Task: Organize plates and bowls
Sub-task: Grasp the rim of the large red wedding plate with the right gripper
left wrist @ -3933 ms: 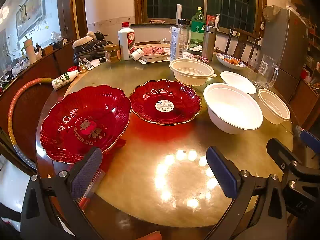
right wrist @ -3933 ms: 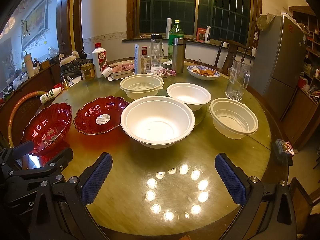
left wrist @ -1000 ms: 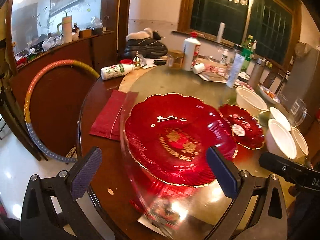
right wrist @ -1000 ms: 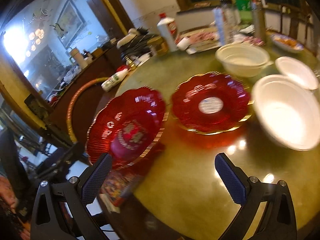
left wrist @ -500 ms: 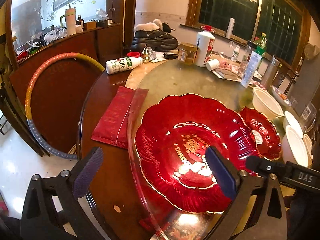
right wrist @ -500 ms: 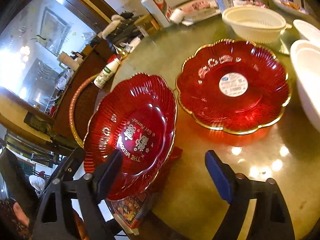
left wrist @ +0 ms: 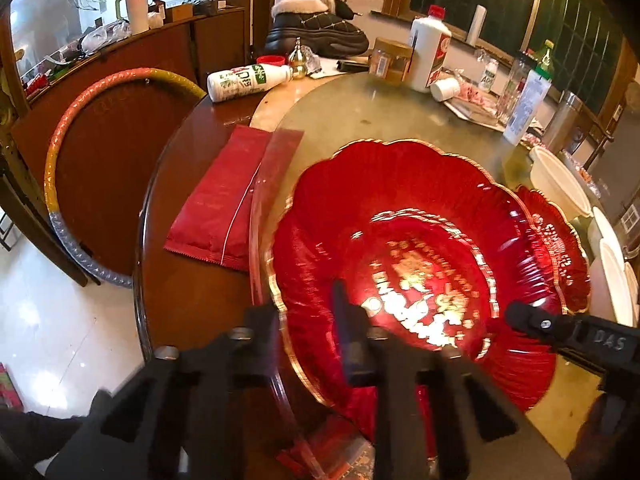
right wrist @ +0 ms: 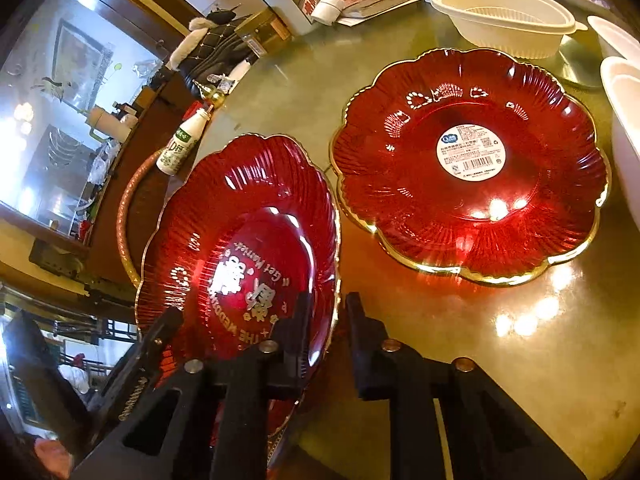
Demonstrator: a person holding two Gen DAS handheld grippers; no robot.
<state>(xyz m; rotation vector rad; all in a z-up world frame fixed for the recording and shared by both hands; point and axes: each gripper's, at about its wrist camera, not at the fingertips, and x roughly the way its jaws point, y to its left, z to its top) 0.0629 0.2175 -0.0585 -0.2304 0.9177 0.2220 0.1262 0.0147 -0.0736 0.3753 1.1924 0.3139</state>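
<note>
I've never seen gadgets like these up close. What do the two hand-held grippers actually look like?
Both are matte black plastic frames. The left gripper and the right gripper each carry two flat fingers with dark blue pads, joined by angular black link bars with cut-out windows and round silver or brass-coloured pivot pins. The right one, seen from the left camera, bears the white letters "DAS".

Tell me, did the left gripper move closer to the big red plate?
Yes. The left gripper has come down toward the red plate, now clamping its near rim.

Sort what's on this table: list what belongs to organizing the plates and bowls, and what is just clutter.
Job: lettered red plate, gripped at its rim by both grippers; stickered red plate; white bowls.

Clutter: milk bottle, red packet, white liquor bottle, boots.
</note>
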